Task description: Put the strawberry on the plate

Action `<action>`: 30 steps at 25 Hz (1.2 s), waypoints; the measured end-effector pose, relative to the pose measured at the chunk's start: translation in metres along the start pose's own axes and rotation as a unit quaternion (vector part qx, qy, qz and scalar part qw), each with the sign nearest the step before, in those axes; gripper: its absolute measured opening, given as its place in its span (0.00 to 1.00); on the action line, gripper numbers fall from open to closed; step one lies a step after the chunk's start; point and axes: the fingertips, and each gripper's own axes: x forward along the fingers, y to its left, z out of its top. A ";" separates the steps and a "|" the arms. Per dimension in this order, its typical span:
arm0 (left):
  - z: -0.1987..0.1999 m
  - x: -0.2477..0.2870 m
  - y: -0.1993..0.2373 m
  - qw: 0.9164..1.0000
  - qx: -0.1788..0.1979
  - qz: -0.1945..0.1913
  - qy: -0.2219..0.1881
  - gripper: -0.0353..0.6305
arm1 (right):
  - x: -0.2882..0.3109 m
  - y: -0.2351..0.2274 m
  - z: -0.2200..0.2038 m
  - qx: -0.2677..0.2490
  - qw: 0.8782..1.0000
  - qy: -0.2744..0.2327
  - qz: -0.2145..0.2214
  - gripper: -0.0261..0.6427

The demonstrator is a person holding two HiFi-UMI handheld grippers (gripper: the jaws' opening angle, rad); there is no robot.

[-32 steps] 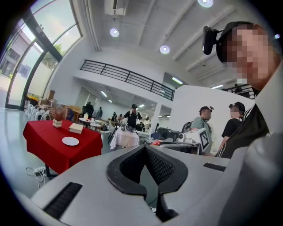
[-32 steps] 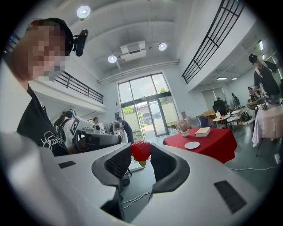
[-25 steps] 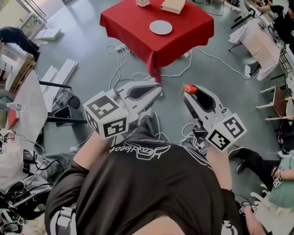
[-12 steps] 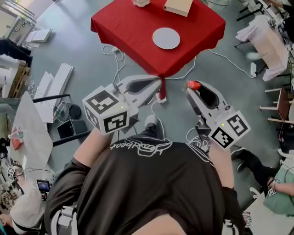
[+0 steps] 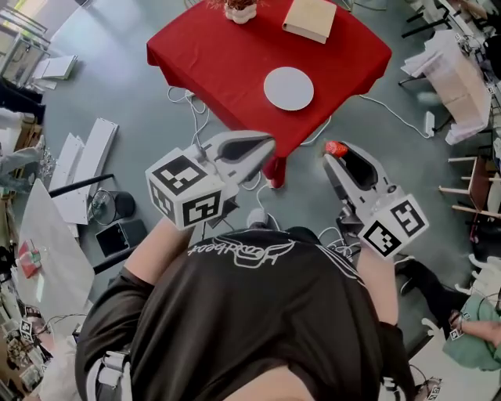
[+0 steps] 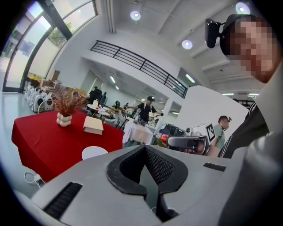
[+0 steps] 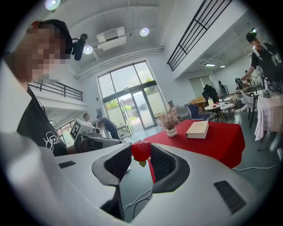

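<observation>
Strawberry (image 7: 141, 151), upright with leaf end down, pinched by right gripper (image 7: 141, 149); left gripper (image 6: 144, 147) closed.

— What is different now?
— The person has walked closer to the worktop with the red cloth (image 5: 227, 55). It sits lower in the head view.
— And the round white plate (image 5: 288, 88)?
— Nearer too. More of the tan book (image 5: 311, 17) and the white vase of dry flowers (image 5: 240, 9) shows.
— The grippers?
— The left gripper (image 5: 270, 142) now reaches the cloth's edge in that view. The right gripper (image 5: 333, 153), with the red strawberry (image 5: 337, 148), has come nearer the corner.
</observation>
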 end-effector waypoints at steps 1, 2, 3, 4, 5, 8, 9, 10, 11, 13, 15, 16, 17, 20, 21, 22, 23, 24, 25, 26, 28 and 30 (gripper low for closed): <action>-0.002 0.000 0.004 1.000 -0.002 0.000 0.001 0.06 | 0.001 -0.002 -0.001 0.001 1.000 0.000 -0.003 0.23; -0.004 0.001 0.007 1.000 -0.004 0.000 0.001 0.06 | 0.002 -0.003 -0.003 0.002 1.000 -0.001 -0.006 0.23; -0.005 0.002 0.010 1.000 -0.006 0.000 0.000 0.06 | 0.003 -0.005 -0.004 0.003 1.000 -0.002 -0.007 0.23; -0.006 0.004 0.013 1.000 -0.006 0.001 -0.001 0.06 | 0.004 -0.007 -0.005 0.003 1.000 -0.003 -0.007 0.23; -0.005 0.006 0.015 1.000 -0.006 0.002 -0.002 0.06 | 0.006 -0.008 -0.005 0.002 1.000 -0.004 -0.006 0.23; -0.001 0.016 0.019 1.000 -0.005 0.006 -0.003 0.06 | 0.010 -0.019 -0.003 -0.004 1.000 -0.001 -0.002 0.23; 0.002 0.020 0.021 1.000 -0.005 0.009 -0.004 0.06 | 0.011 -0.024 -0.002 -0.005 1.000 0.001 -0.001 0.23; 0.005 0.023 0.022 1.000 -0.005 0.011 -0.005 0.06 | 0.013 -0.029 -0.001 -0.005 1.000 0.002 0.000 0.23; 0.008 0.026 0.024 1.000 -0.006 0.014 -0.007 0.06 | 0.014 -0.032 0.001 -0.005 1.000 0.003 0.002 0.23; 0.011 0.029 0.026 1.000 -0.008 0.020 -0.009 0.06 | 0.018 -0.038 0.003 -0.004 1.000 0.003 0.010 0.23; 0.013 0.032 0.030 0.999 -0.011 0.029 -0.010 0.06 | 0.022 -0.044 0.006 -0.005 1.000 0.004 0.019 0.23; 0.014 0.035 0.033 0.999 -0.013 0.034 -0.010 0.06 | 0.024 -0.048 0.008 -0.005 1.000 0.006 0.024 0.23; 0.016 0.037 0.036 0.999 -0.015 0.040 -0.011 0.06 | 0.027 -0.053 0.010 -0.005 1.000 0.007 0.028 0.23; 0.021 0.048 0.045 0.998 -0.023 0.054 -0.012 0.06 | 0.033 -0.068 0.014 -0.001 0.999 0.012 0.041 0.23; 0.022 0.052 0.046 0.998 -0.026 0.057 -0.014 0.06 | 0.035 -0.073 0.015 -0.002 0.999 0.015 0.045 0.23; 0.023 0.056 0.048 0.998 -0.029 0.061 -0.015 0.06 | 0.037 -0.078 0.017 -0.005 0.999 0.017 0.047 0.23; 0.024 0.060 0.050 0.997 -0.031 0.064 -0.016 0.06 | 0.039 -0.083 0.018 -0.009 0.999 0.019 0.049 0.23; 0.025 0.064 0.052 0.997 -0.032 0.067 -0.016 0.06 | 0.042 -0.088 0.021 -0.014 0.998 0.021 0.050 0.23; 0.027 0.069 0.055 0.997 -0.034 0.071 -0.017 0.06 | 0.045 -0.092 0.024 -0.019 0.998 0.023 0.052 0.23; 0.030 0.073 0.058 0.996 -0.036 0.075 -0.018 0.06 | 0.047 -0.097 0.027 -0.023 0.998 0.025 0.055 0.23; 0.035 0.082 0.062 0.996 -0.040 0.082 -0.022 0.06 | 0.053 -0.105 0.032 -0.032 0.997 0.030 0.062 0.23; 0.037 0.089 0.066 0.995 -0.044 0.090 -0.025 0.06 | 0.059 -0.113 0.035 -0.050 0.996 0.037 0.070 0.23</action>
